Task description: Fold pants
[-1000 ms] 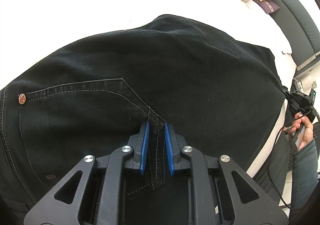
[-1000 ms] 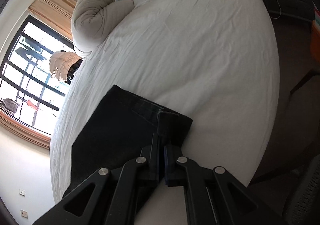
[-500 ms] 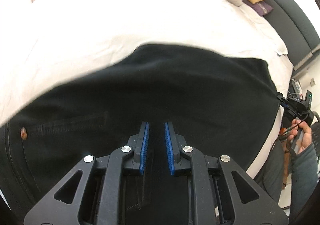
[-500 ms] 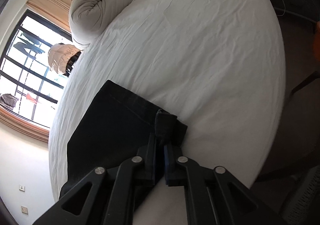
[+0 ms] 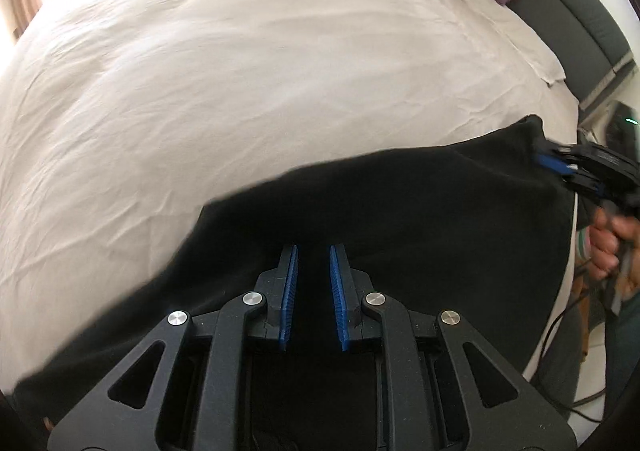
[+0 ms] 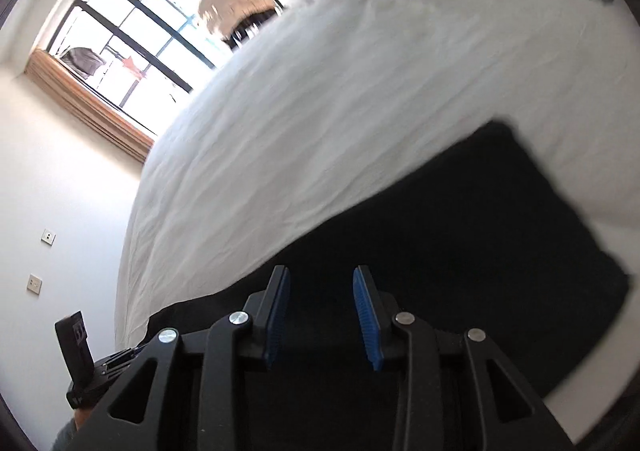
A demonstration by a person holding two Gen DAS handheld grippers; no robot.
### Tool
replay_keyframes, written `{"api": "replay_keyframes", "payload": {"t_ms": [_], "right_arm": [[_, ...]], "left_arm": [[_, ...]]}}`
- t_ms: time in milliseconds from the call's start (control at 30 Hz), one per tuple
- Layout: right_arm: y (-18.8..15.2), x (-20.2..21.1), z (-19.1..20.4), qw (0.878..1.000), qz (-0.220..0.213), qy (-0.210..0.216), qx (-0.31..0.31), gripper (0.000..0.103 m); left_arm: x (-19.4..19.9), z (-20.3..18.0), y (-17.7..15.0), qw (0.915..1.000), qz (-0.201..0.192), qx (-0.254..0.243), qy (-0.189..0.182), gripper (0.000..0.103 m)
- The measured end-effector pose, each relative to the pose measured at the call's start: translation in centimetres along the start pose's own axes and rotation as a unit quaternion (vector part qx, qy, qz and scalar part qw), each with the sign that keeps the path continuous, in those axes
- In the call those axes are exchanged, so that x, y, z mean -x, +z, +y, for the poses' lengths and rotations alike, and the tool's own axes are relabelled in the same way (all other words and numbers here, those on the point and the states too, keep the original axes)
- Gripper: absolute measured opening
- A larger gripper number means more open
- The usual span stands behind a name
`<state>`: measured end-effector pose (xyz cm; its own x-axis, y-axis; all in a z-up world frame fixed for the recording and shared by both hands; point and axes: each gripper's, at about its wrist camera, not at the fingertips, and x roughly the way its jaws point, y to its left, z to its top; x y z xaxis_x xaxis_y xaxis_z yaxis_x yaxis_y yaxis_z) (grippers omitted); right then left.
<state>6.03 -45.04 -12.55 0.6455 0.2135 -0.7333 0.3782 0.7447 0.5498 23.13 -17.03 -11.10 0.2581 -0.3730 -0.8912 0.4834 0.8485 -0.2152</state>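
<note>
Black pants [image 5: 400, 219] lying folded on the white bed [image 5: 280, 51], soft, floppy denim; left gripper [image 5: 312, 291] and right gripper [image 6: 320, 315] both hovering parted, empty; grabbing corner edges looks best

White bed [image 5: 260, 63] — bright barred window [image 6: 132, 39], pale wall [image 6: 60, 191], grey headboard [image 5: 576, 7].

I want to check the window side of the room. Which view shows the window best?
The right wrist view: the window fills its upper left, with dark frame bars and wooden trim plain to see. The left wrist view shows only a bright, washed-out strip at its far left edge, beyond the bed.
</note>
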Motion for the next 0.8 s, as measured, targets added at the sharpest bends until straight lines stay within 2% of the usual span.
{"api": "replay_keyframes", "payload": {"t_ms": [33, 67, 100, 133, 167, 233, 267, 333, 367, 400, 433, 500, 567, 600, 633, 667, 700, 800], "right_arm": [[0.1, -1.6, -1.0, 1.000, 0.016, -0.007, -0.024, 0.036], [0.2, -2.8, -2.2, 0.999, 0.023, -0.017, -0.046, 0.031], [0.4, -3.4, -3.7, 0.998, 0.013, -0.015, -0.065, 0.014], [0.6, -3.4, -4.8, 0.997, 0.004, -0.012, -0.079, 0.005], [0.7, -3.2, -5.9, 0.995, 0.003, -0.009, -0.095, 0.000], [0.7, -2.1, -7.6, 0.993, -0.007, -0.002, -0.119, 0.000], [0.7, -1.0, -8.1, 0.992, -0.016, -0.022, -0.120, 0.000], [0.3, 0.9, -8.2, 0.992, -0.027, -0.060, -0.105, 0.012], [-0.3, 2.4, -7.9, 0.993, -0.030, -0.065, -0.097, 0.026], [-1.0, 3.5, -7.5, 0.994, -0.032, -0.046, -0.089, 0.040], [-1.8, 4.3, -7.0, 0.996, -0.034, -0.025, -0.076, 0.044], [-4.2, 5.2, -5.7, 0.999, -0.019, 0.011, -0.034, 0.053], [-5.9, 4.9, -5.8, 1.000, 0.001, 0.008, -0.017, 0.054], [-6.8, 4.5, -6.9, 1.000, 0.010, 0.000, -0.028, 0.052], [-7.0, 4.4, -8.2, 0.999, 0.005, 0.008, -0.050, 0.045], [-7.1, 4.7, -10.0, 0.996, -0.002, 0.020, -0.090, 0.028], [-7.1, 5.3, -11.3, 0.993, -0.008, 0.011, -0.120, 0.018], [-6.7, 8.0, -12.4, 0.989, -0.030, -0.070, -0.130, 0.021]], "left_arm": [[-0.8, -0.2, 0.7, 1.0000, 0.003, -0.001, -0.004, 0.016], [-1.3, 0.2, 1.3, 0.9999, 0.009, 0.005, -0.010, 0.016], [-1.6, 0.7, 2.0, 0.9998, 0.009, 0.014, -0.011, 0.016], [-1.8, 0.6, 2.4, 0.9998, 0.007, 0.019, -0.004, 0.016], [-2.0, 0.9, 3.0, 0.9998, 0.005, 0.021, 0.002, 0.016], [-2.3, 1.2, 4.1, 0.9996, 0.003, 0.026, 0.010, 0.016], [-2.1, 1.2, 4.3, 0.9995, -0.001, 0.026, 0.018, 0.016], [-1.1, 1.0, 4.3, 0.9980, -0.017, 0.026, 0.055, 0.016], [-0.4, 0.9, 4.0, 0.9977, -0.027, 0.031, 0.055, 0.016], [0.5, 0.6, 3.6, 0.9978, -0.038, 0.035, 0.043, 0.016], [1.6, -0.2, 2.7, 0.9978, -0.051, 0.034, 0.026, 0.016], [2.1, -1.9, 0.9, 0.9985, -0.051, 0.015, 0.013, 0.016], [1.3, -2.8, -0.7, 0.9993, -0.034, 0.002, 0.013, 0.016], [0.5, -2.9, -1.5, 0.9996, -0.022, -0.001, 0.016, 0.016], [0.1, -2.8, -2.2, 0.9996, -0.022, -0.001, 0.016, 0.016], [0.3, -2.4, -2.7, 0.9995, -0.031, 0.006, 0.011, 0.016], [0.8, -1.9, -3.0, 0.9993, -0.031, 0.016, 0.009, 0.016], [2.4, -1.1, -4.2, 0.9982, -0.033, 0.046, 0.021, 0.016]]}}
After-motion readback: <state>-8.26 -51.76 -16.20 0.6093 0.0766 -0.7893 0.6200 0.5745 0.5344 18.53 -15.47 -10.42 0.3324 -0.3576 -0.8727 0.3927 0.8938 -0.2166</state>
